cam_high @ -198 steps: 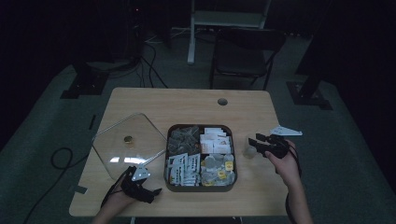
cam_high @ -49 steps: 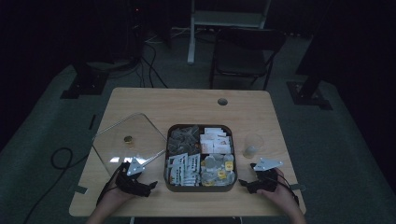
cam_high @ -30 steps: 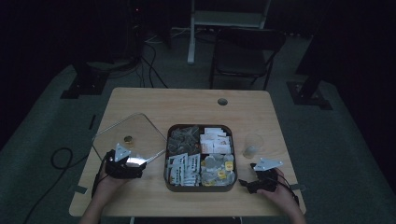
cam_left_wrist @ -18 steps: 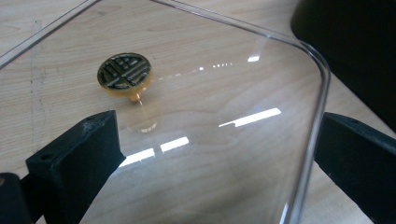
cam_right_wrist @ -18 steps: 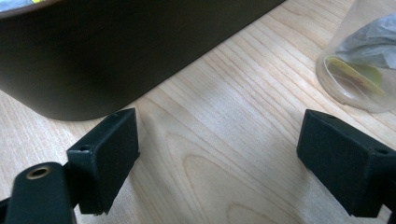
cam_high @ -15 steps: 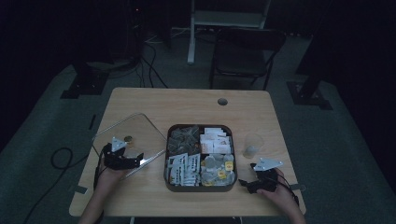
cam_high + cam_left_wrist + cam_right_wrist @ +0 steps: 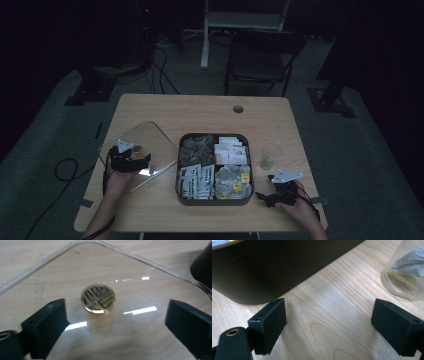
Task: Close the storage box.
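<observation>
Left gripper view looks down on the clear lid [image 7: 140,290], which lies flat on the tabletop [image 7: 30,255] with its round golden knob [image 7: 98,299] up. The left claw [image 7: 117,320] hangs just over the lid, and its jaws have just been closing a little. They stand apart on both sides of the knob and do not touch it, so I judge that this claw is lined up to take the lid by that knob.

In the high view the lid [image 7: 145,145] lies just left of the dark tray [image 7: 214,201], whose compartments hold tea bags and sachets. Probably it lies there so the tray stays uncovered.

Right of the tray, the right claw [image 7: 270,196] rests low on the tabletop [image 7: 200,110] with nothing between its spread jaws. A clear cup [image 7: 270,156] with something inside stands near it.

The tabletop is pale wood with a round hole behind the tray. The room is dark, with a chair [image 7: 260,65] and cables [image 7: 160,75] on the floor beyond.
</observation>
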### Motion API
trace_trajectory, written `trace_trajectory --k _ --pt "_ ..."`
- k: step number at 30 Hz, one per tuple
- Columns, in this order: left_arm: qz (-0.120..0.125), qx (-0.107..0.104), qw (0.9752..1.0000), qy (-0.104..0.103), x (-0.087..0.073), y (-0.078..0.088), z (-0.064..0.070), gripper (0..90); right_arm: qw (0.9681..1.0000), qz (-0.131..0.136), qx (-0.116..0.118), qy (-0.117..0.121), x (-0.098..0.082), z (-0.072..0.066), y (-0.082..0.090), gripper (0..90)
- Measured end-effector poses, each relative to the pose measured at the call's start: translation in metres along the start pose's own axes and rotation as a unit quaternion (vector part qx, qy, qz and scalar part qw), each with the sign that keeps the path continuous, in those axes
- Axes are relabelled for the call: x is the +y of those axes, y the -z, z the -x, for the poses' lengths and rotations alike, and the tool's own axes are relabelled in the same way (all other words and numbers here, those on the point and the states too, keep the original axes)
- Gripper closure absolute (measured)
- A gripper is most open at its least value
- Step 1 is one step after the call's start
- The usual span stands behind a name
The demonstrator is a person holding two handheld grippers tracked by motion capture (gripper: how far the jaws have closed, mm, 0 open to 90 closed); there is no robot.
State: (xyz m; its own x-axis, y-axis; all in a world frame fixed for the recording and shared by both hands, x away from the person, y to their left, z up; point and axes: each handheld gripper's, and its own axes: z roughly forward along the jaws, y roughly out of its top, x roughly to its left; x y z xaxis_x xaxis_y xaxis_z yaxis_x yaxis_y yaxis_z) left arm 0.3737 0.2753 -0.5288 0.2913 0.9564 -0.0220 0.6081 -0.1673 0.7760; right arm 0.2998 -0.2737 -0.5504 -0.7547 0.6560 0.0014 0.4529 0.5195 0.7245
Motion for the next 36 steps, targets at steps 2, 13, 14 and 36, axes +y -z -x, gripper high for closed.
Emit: trace_trajectory --k 2,13,14,36 --pt "0.002 0.003 1.0 0.0 0.002 -0.002 -0.002 5.6 1.0 0.0 0.0 0.0 0.0 0.0 0.0 12.5" --pt "-0.005 0.01 0.9999 0.006 0.003 -0.013 -0.009 31.3 1.0 0.0 0.0 0.0 0.0 0.0 0.0 12.5" --pt "-0.007 0.011 0.9999 0.004 0.003 -0.014 -0.009 33.2 1.0 0.0 0.0 0.0 0.0 0.0 0.0 12.5" --pt "-0.02 0.039 0.9988 0.02 0.008 -0.013 -0.006 59.6 1.0 0.0 0.0 0.0 0.0 0.0 0.0 12.5"
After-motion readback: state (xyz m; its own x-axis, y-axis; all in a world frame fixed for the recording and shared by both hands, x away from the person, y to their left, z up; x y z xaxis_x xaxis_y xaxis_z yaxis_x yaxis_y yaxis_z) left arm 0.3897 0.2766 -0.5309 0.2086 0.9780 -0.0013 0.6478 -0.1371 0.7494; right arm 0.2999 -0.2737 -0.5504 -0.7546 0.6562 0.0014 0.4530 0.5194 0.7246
